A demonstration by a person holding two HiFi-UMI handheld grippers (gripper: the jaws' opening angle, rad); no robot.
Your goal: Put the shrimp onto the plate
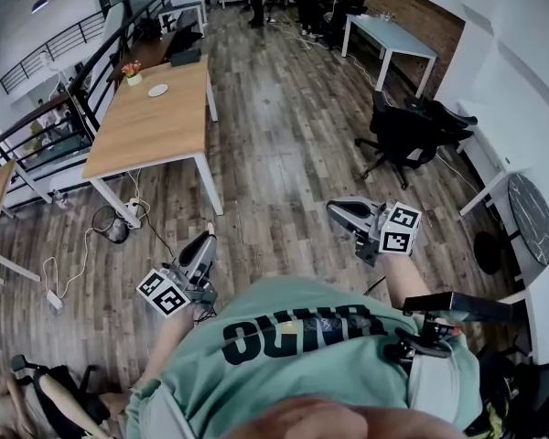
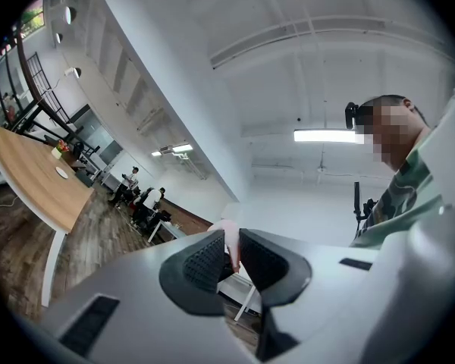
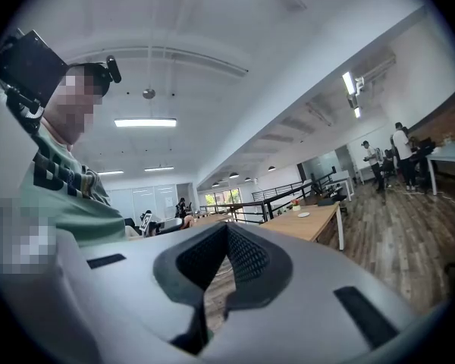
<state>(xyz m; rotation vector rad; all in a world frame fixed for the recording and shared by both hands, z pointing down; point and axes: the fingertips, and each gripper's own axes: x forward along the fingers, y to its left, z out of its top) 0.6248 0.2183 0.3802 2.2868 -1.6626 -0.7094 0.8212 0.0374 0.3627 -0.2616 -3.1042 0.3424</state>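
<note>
Left claw [image 2: 232, 231] clamped on pink shrimp [image 2: 230, 241]; right claw [image 3: 227, 227] together, empty; wooden table [image 1: 156, 122] well apart

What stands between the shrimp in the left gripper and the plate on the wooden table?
Nothing visible: only wood-plank floor separates the left gripper, shut on the pale pink shrimp, from the long wooden table bearing the small white plate.

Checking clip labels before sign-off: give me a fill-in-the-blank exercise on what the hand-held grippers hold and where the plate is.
1. The left hand-held gripper is shut on a pink ____.
2. The white plate lies on a ____ table.
3. Between the jaws of the right hand-held gripper there is ____.
Missing words: shrimp; wooden; nothing.
</note>
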